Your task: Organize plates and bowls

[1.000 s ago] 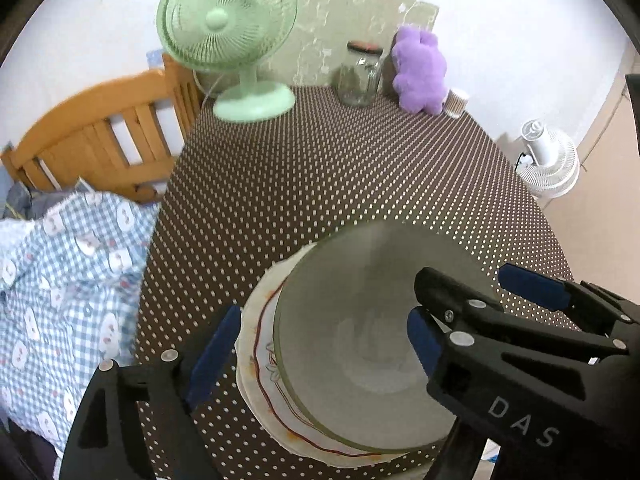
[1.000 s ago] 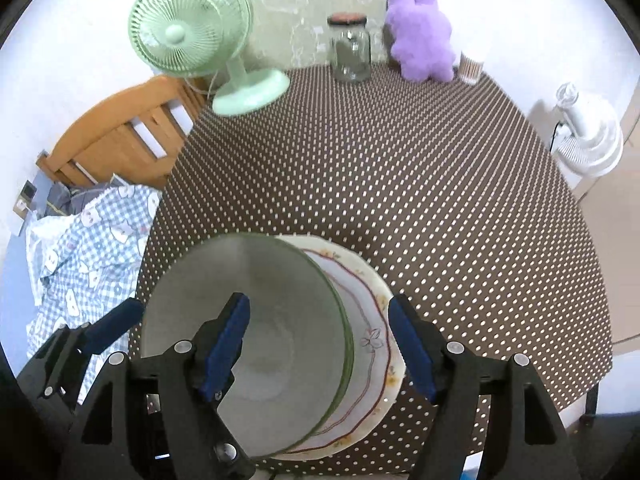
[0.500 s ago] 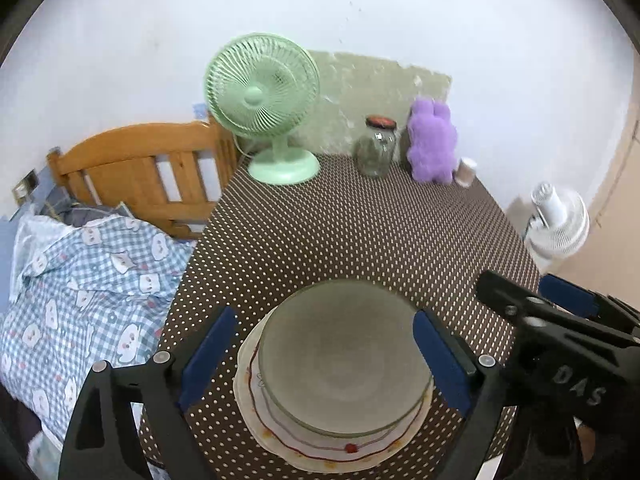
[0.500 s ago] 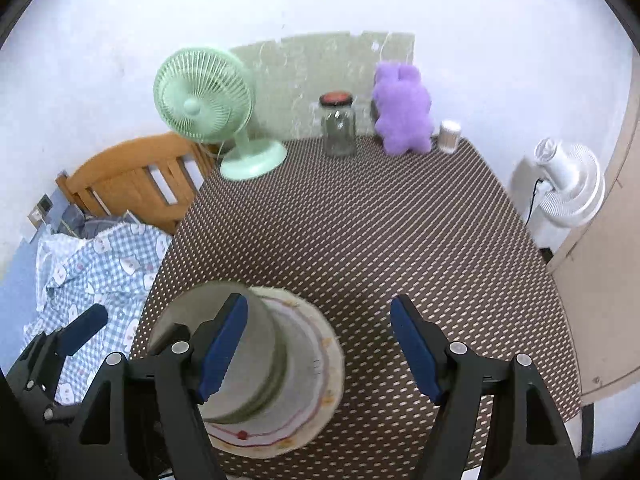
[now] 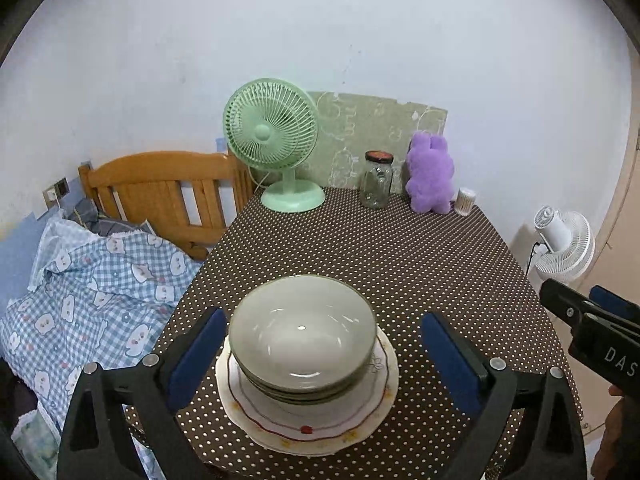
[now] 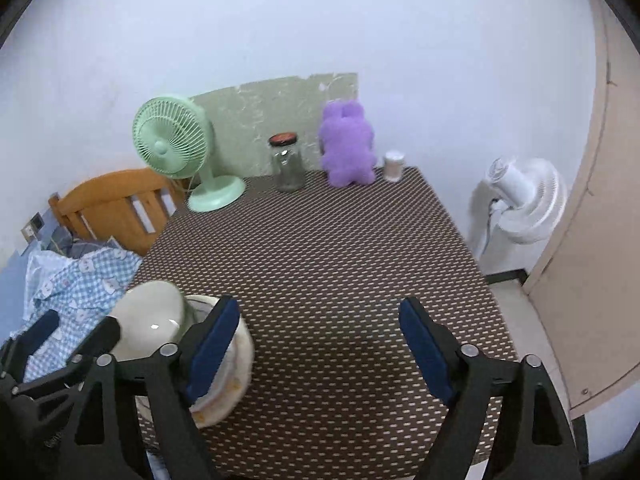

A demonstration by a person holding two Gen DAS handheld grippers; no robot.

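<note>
Both pairs of jaws stand spread and empty, having just been opening. Left gripper [image 5: 320, 354] frames the stack: blue pads flank it on either side with clear gaps, touching nothing. Stack = nested grey-green bowls [image 5: 302, 334] seated on a floral plate [image 5: 308, 420], near the front-left edge of the dotted table [image 5: 400, 256]. Right gripper [image 6: 320, 348] points at bare tablecloth; the bowls lie off past its left finger. Judgement: stacking looks complete; the left gripper is the nearer one, with the stack dead ahead and below. Green desk fan [image 5: 272, 136], glass jar [image 5: 376, 180], purple plush [image 5: 430, 174] stand well apart at the far edge.
</note>
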